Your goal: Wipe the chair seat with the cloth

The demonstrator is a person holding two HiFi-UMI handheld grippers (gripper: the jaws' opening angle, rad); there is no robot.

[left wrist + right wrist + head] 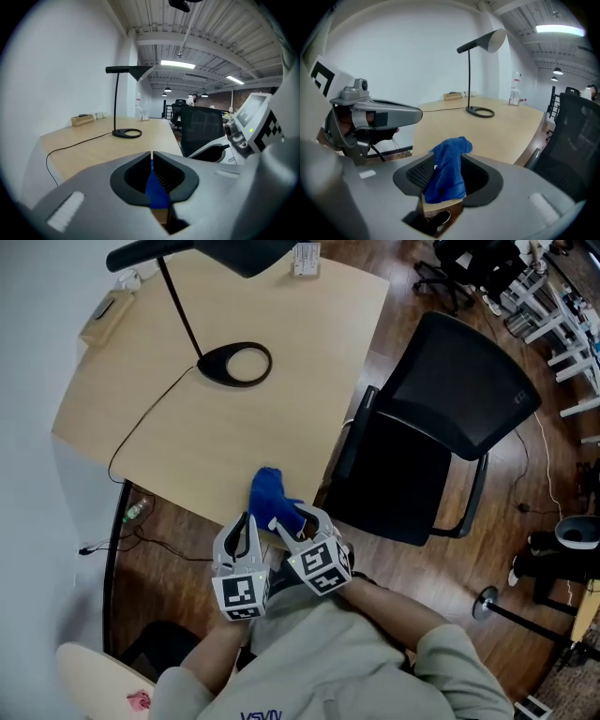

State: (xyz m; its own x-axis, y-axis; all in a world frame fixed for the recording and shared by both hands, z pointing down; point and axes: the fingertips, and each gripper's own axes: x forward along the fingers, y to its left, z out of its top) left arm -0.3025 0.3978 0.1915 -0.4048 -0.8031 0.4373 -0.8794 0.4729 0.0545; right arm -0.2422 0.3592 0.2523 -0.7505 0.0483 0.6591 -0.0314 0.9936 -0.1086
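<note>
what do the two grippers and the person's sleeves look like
The left hand-held gripper and right hand-held gripper are light grey plastic shells with black ridged pads, each bearing a white cube of black square markers. The long sleeves are pale grey-green.

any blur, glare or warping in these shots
Head view: even light, fairly sharp, desk edges bowed a little. Left gripper view: heavy fisheye with black corners; the jaws and cloth close up are soft; ceiling lights blow out. Right gripper view: same fisheye; cloth fairly sharp, lamp crisp, a ceiling light glares top right.
</note>
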